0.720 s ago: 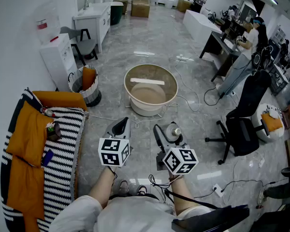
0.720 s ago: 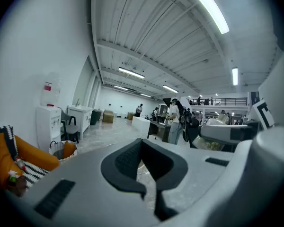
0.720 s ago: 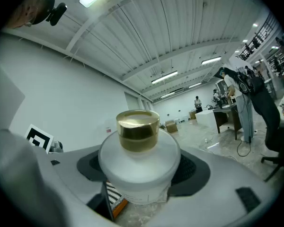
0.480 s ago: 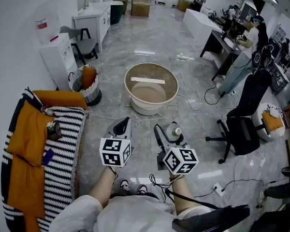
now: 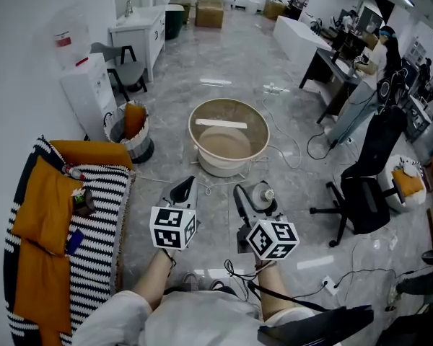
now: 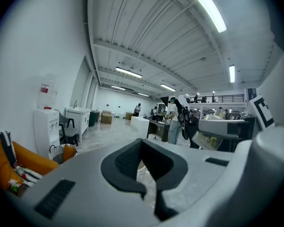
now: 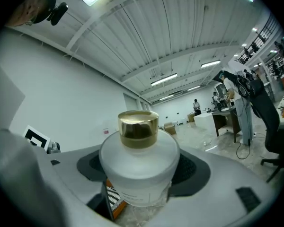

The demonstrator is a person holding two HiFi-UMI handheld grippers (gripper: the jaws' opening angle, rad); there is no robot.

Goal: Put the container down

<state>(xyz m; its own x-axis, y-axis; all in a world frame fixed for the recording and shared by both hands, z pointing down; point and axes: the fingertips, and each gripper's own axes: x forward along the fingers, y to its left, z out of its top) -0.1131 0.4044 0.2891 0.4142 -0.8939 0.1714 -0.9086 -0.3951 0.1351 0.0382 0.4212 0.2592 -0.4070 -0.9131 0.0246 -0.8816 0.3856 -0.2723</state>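
Observation:
A frosted white container [image 7: 139,164] with a gold cap [image 7: 138,129] stands upright between the jaws of my right gripper [image 7: 139,178], which is shut on its round body. In the head view the same container [image 5: 260,195] shows in the right gripper [image 5: 251,202], held at about waist height above the grey marble floor. My left gripper [image 5: 182,191] hangs beside it on the left, level with it. In the left gripper view its dark pads [image 6: 132,162] meet at the tips, shut with nothing between them.
A round beige tub [image 5: 260,125] stands on the floor just ahead. A striped blanket [image 5: 94,222] with orange cushions lies at the left, a waste basket [image 5: 130,132] beyond it. A black office chair [image 5: 364,186] and floor cables [image 5: 303,146] are at the right.
The floor and tub have slid slightly right and down in the head view. Both grippers keep the same pose, with the container held in the right one throughout.

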